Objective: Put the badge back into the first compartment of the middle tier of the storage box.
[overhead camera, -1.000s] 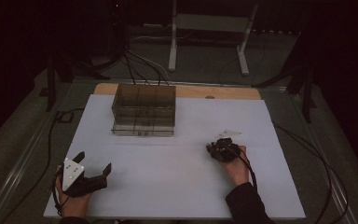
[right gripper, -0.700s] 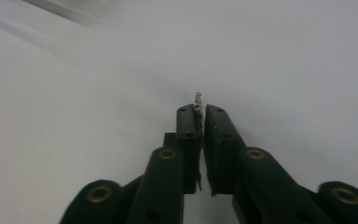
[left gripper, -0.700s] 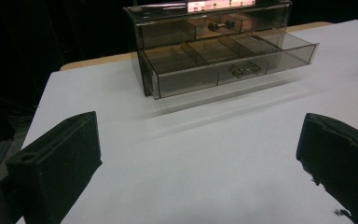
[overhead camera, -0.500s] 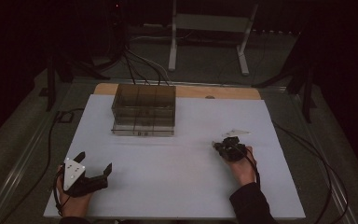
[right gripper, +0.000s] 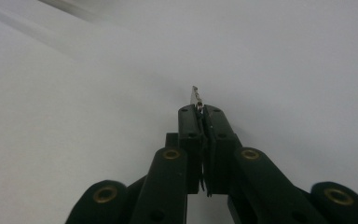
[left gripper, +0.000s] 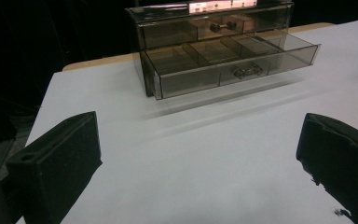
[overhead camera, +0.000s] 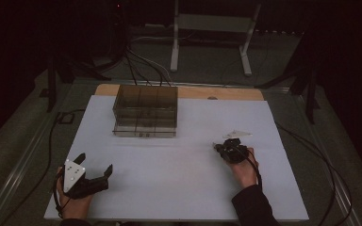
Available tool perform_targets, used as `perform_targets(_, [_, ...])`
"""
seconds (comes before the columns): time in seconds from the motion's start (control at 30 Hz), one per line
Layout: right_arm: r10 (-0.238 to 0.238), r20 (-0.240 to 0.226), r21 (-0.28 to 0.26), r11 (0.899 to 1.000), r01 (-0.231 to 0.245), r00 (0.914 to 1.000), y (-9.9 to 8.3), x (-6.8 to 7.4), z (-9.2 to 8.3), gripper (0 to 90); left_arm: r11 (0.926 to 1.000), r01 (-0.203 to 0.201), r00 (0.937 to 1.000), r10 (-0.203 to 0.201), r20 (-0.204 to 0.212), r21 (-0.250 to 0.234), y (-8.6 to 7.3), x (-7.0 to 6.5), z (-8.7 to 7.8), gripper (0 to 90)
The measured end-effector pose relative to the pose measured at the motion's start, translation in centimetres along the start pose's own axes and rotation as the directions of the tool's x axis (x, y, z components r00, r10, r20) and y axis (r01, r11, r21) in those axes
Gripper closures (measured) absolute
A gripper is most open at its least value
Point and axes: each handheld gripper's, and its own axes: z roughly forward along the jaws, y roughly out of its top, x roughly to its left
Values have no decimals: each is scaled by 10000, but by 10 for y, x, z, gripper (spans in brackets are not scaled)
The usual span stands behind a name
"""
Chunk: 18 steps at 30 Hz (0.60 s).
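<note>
A white stand (overhead camera: 211, 33) rises on the floor beyond the white table (overhead camera: 179, 179), with black cables (overhead camera: 136, 63) trailing left of the stand.

My left tongs (overhead camera: 94, 176): matte black, blocky jaws, grey three-cornered plate (overhead camera: 72, 171) on top. My right tongs (right gripper: 200, 112): black links with brass-ringed screw holes; dark sleeve (overhead camera: 252, 207), black cable (overhead camera: 254, 165) trailing behind.

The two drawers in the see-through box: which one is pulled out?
The lower drawer of the drawer box is pulled out; its front sticks forward past the frame. The upper drawer sits pushed in, flush with the frame.
</note>
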Motion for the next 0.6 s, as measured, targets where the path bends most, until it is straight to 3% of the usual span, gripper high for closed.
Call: perform_targets(0.6, [326,-432,-528,9980,-349,9985,17,8,-15,876,10000,-37,10000,37,34,53,0,-1,1,5])
